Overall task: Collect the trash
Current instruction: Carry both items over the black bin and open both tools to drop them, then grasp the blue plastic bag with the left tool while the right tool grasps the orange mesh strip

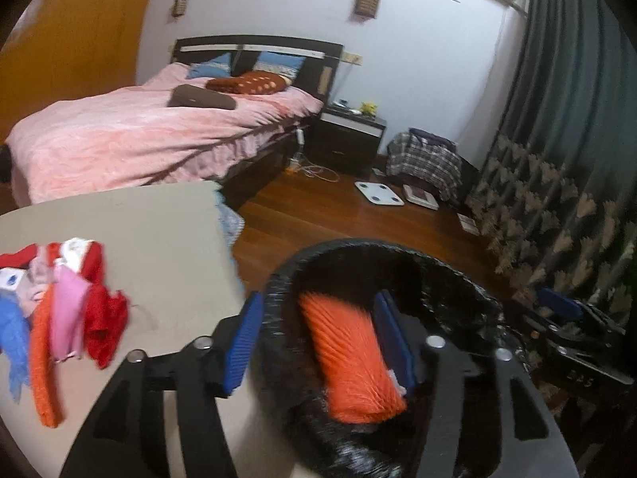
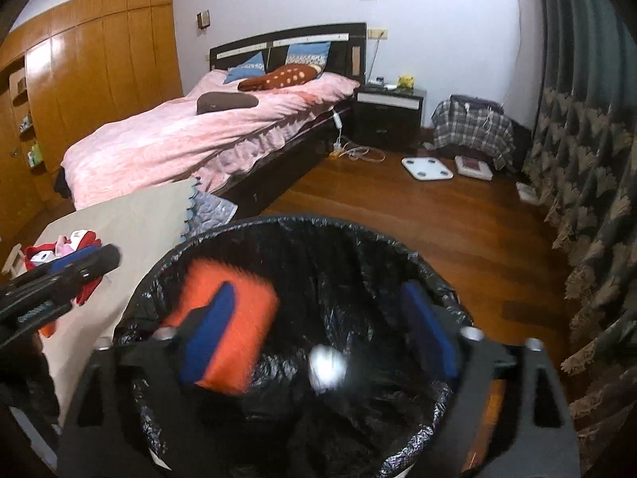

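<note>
A bin lined with a black bag (image 1: 450,279) (image 2: 302,225) stands beside a beige table (image 1: 159,239). An orange fuzzy piece (image 1: 346,358) (image 2: 254,318) lies inside it. My left gripper (image 1: 318,338) is open and straddles the bin's rim, with one finger outside and one inside next to the orange piece. My right gripper (image 2: 318,330) is open wide over the bin's mouth. A small white blurred scrap (image 2: 326,366) is in the bin between its fingers, touching neither. A pile of red, pink, orange and blue scraps (image 1: 67,310) (image 2: 79,239) lies on the table.
A bed with a pink cover (image 1: 139,135) (image 2: 179,139) stands behind the table. Beyond it are a dark nightstand (image 2: 388,115), a white scale (image 2: 426,167) on the wooden floor (image 2: 438,231) and a checked bundle (image 2: 473,127). A patterned curtain (image 2: 589,159) hangs at the right.
</note>
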